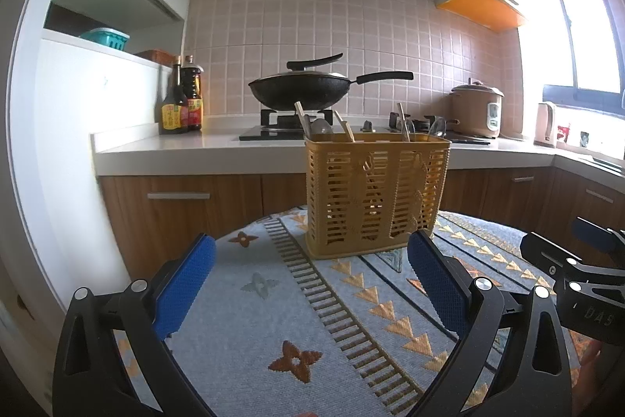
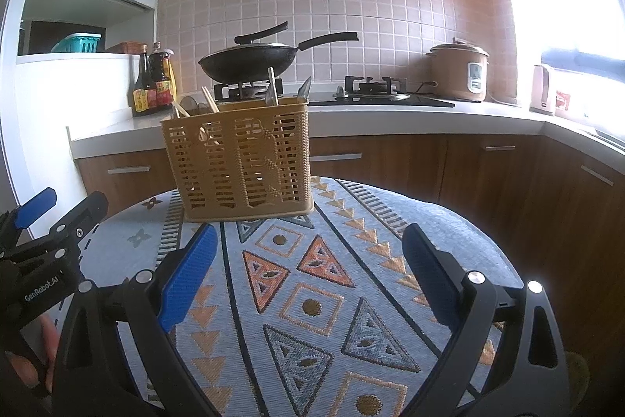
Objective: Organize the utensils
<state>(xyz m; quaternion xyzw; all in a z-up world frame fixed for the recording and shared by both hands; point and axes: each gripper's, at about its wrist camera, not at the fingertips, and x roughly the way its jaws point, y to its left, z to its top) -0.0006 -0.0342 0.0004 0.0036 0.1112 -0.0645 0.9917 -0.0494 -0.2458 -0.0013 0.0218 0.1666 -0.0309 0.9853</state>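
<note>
My left gripper (image 1: 310, 280) and right gripper (image 2: 308, 272) are spread wide and hold nothing, because the basket (image 1: 377, 192) at twelve o'clock already keeps the chopsticks (image 1: 343, 127) standing.

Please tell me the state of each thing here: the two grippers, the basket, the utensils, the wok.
Left gripper: open, empty.
Right gripper: open, empty.
Basket: upright on the tablecloth.
Chopsticks and spoons: standing in the basket.
Wok: on the stove, lid on.

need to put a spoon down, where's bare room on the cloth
Bare cloth lies in front of the basket, between it and both open grippers, left and right. Only the basket's top is crowded, with chopsticks and spoons.
</note>
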